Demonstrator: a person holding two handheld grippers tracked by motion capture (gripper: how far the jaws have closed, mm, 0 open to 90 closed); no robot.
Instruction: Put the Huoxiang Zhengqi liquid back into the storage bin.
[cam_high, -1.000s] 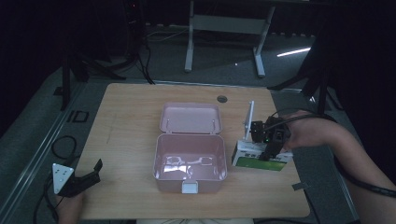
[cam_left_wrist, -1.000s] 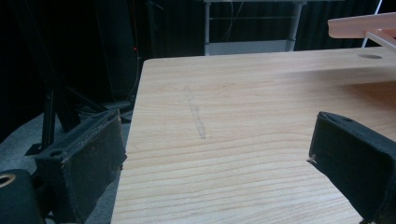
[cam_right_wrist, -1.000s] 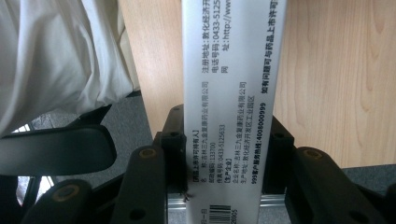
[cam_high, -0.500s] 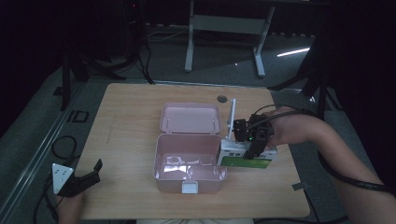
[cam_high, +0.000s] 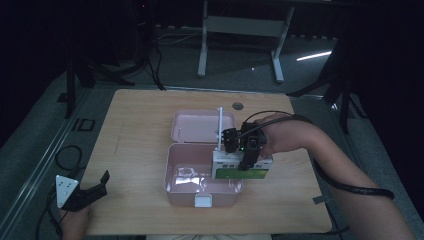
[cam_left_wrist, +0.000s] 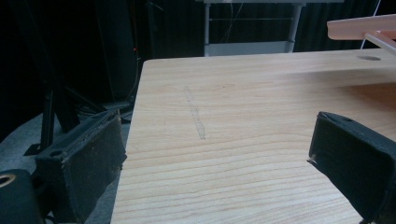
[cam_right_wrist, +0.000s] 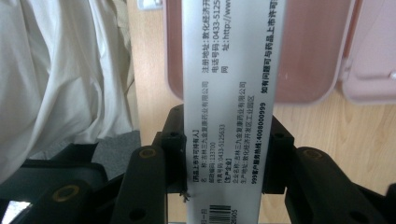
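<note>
Right tongs (cam_high: 246, 161) pinch the medicine box (cam_high: 241, 167) over the open pink case (cam_high: 200, 186), frame centre, apparently for loading. Left tongs (cam_high: 95, 187) rest spread, lower left.

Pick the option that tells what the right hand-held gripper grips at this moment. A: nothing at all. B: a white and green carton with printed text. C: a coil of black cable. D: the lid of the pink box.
B: in the right gripper view the black jaws of the right hand-held gripper clamp a printed white and green carton, carried over the open pink box in the high view.
</note>
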